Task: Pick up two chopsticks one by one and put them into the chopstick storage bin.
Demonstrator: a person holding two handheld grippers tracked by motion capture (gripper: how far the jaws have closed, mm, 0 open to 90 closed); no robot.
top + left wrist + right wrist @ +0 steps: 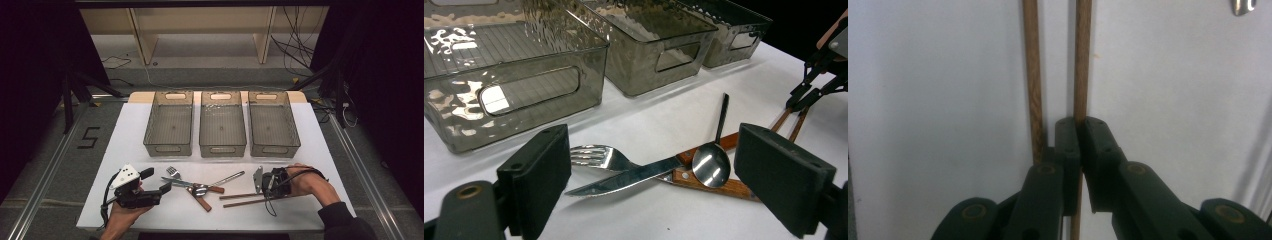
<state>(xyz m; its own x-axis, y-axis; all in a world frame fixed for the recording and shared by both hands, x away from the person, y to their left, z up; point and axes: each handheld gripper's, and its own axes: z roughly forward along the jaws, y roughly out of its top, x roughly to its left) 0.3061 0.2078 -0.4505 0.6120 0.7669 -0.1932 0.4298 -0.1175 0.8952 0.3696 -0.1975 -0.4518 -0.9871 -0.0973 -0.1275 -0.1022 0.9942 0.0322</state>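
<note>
Two brown wooden chopsticks (245, 199) lie side by side on the white table. My right gripper (265, 194) points down at them, and its jaws (1079, 127) are shut on one chopstick (1082, 60); the other chopstick (1032, 75) lies free beside the jaws. My left gripper (156, 180) is held low at the front left, jaws wide open (654, 150) with nothing between them. Just beyond it is a crossed pile of a fork (596, 156), a wooden-handled knife (634, 176) and a spoon (710, 165). The right gripper (819, 85) shows far off in the left gripper view.
Three clear grey bins (167, 149) (222, 149) (275, 149) stand in a row across the back of the white table (125, 135); all look empty. The cutlery pile (195, 186) sits between the two grippers. Dark floor and rails flank the table.
</note>
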